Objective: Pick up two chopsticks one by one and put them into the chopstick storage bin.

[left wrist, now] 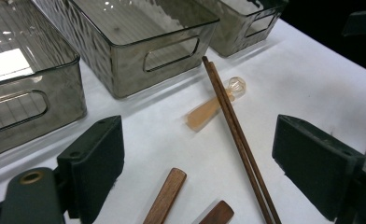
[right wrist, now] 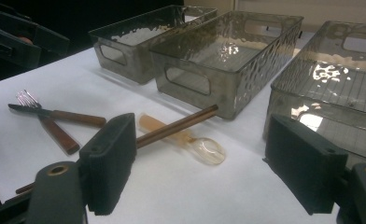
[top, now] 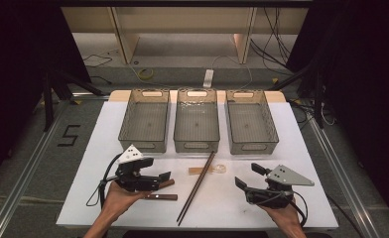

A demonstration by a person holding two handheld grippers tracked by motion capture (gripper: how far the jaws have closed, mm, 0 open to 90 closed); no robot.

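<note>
Wooden chopsticks [top: 196, 187] lie between the left gripper [top: 163, 179] and right gripper [top: 246, 177] (jaws of both released, empty).

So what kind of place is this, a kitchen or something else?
More likely a lab or recording setup than a kitchen. A white-covered table holds three empty clear bins and some cutlery, metal framing rails flank it, loose cables trail over the floor, and dark curtains surround it.
</note>
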